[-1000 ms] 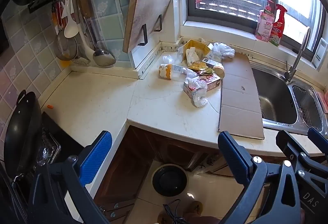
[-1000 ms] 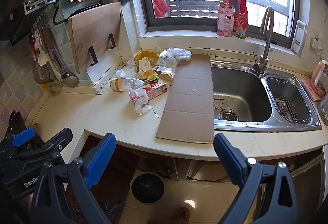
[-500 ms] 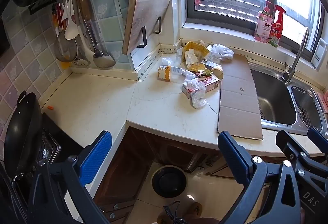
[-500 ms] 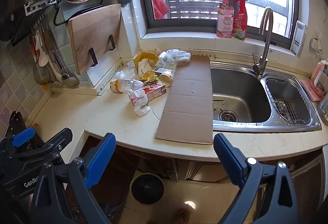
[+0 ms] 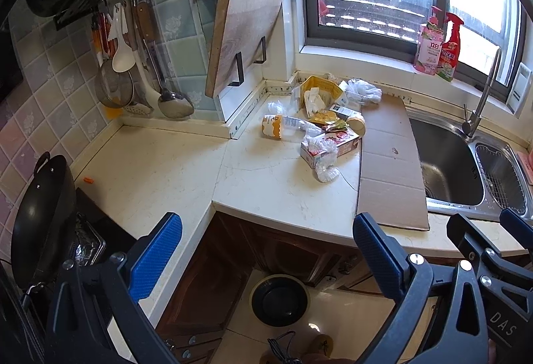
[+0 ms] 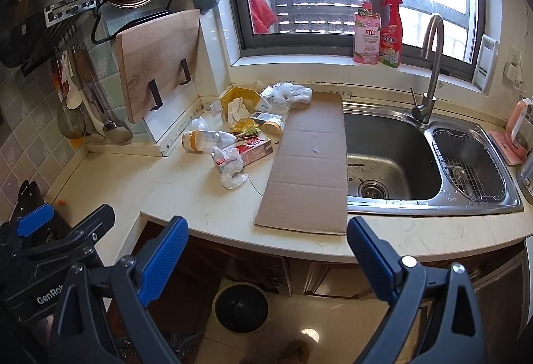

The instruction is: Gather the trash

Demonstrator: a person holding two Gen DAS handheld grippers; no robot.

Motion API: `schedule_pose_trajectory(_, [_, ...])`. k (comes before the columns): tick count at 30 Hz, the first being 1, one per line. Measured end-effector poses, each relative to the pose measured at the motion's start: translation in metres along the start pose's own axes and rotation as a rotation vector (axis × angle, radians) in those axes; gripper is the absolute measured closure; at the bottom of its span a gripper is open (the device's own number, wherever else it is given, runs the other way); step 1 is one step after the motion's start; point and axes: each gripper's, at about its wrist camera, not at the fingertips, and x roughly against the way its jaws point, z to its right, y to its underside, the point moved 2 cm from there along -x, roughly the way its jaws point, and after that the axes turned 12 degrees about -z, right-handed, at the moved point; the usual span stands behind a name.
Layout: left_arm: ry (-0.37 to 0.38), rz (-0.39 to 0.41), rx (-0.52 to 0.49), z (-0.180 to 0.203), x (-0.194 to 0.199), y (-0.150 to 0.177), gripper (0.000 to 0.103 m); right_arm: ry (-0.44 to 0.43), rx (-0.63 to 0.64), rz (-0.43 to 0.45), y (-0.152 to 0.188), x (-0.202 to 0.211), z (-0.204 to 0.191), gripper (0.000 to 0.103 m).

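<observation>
A heap of trash lies on the cream counter near the window corner: a clear plastic bottle (image 5: 286, 126) on its side, a red carton (image 5: 336, 145), crumpled clear plastic (image 5: 324, 165), a yellow paper bag (image 5: 319, 92) and a white plastic bag (image 5: 363, 90). The bottle (image 6: 205, 139) and the carton (image 6: 253, 149) also show in the right wrist view. A flat cardboard sheet (image 6: 309, 164) lies beside the heap. A black trash bin (image 5: 279, 299) stands on the floor below the counter. My left gripper (image 5: 266, 250) and right gripper (image 6: 266, 247) are open, empty, and held in front of the counter edge.
A steel sink (image 6: 393, 157) with faucet (image 6: 429, 70) is right of the cardboard. A wooden cutting board (image 5: 243, 37) leans at the back. A black wok (image 5: 40, 217) stands at the left. Bottles (image 6: 378, 29) stand on the window sill. Utensils (image 5: 133, 64) hang on the wall.
Both grippers have drifted slightly; the views shift a little downward and toward the counter. Nothing on the counter has moved.
</observation>
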Motion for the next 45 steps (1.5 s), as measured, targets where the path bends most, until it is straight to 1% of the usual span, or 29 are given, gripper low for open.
schedule_pose_trajectory(5, [0.004,0.016,-0.005,-0.001,0.004,0.002,0.007,0.001,0.0,0.001,0.0,0.0,-0.001,0.006])
schedule_pose_trajectory(12, [0.013,0.027,-0.002,-0.003,0.008,0.003,0.007,0.006,0.005,0.009,0.001,0.003,-0.006,0.006])
schedule_pose_trajectory(24, [0.035,0.015,0.005,-0.004,0.01,0.009,0.007,0.001,0.0,0.009,0.005,0.006,-0.006,0.006])
schedule_pose_trajectory(29, [0.064,0.004,0.017,-0.011,0.011,0.011,0.007,0.001,-0.002,0.015,0.011,0.01,-0.006,0.006])
schedule_pose_trajectory(37, [0.069,-0.018,-0.001,-0.015,0.012,0.017,0.006,0.007,-0.015,0.017,0.022,0.017,-0.01,0.006])
schedule_pose_trajectory(45, [0.081,-0.015,-0.017,-0.023,0.018,0.023,0.005,0.02,-0.022,0.028,0.032,0.027,-0.019,0.006])
